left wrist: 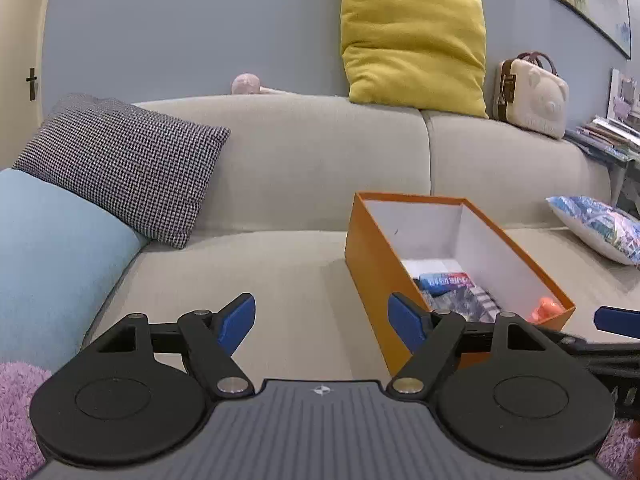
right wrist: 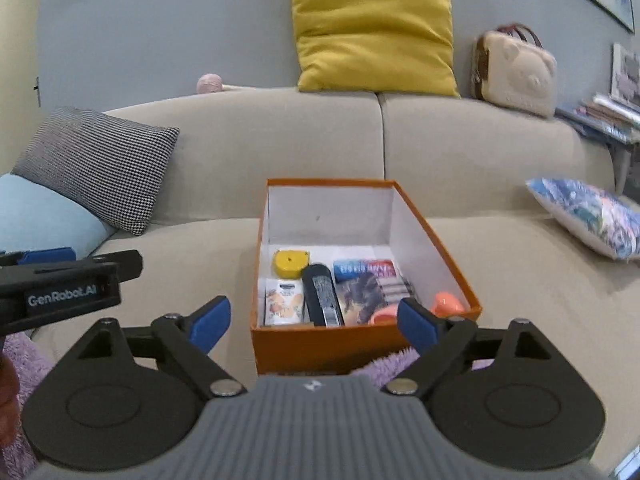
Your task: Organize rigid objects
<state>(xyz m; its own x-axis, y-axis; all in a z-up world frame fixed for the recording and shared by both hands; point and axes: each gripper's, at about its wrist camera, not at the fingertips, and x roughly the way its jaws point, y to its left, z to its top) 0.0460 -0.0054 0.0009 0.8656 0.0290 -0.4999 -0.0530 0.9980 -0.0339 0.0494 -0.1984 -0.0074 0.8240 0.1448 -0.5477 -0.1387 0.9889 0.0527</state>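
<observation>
Closest to us, our right hand-held gripper [right wrist: 314, 322] has its blue pads spread wide with nothing between them, and straight ahead of it the orange box [right wrist: 276, 338] sits open on the beige sofa [right wrist: 520, 280]. Inside the box we see a yellow round case [right wrist: 291, 264] at the far left, a small snack packet [right wrist: 283, 301] nearer us, a black remote [right wrist: 322, 296] beside it, a printed booklet [right wrist: 366, 282] to the right and an orange toy [right wrist: 448, 304] in the near right corner. Our left hand-held gripper [left wrist: 321, 322] is equally wide open and empty, with the box just ahead to its right. Left of both lie a houndstooth cushion [left wrist: 124, 168] and a light blue cushion [left wrist: 52, 256]; a yellow cushion [right wrist: 372, 28] rests on the sofa back.
</observation>
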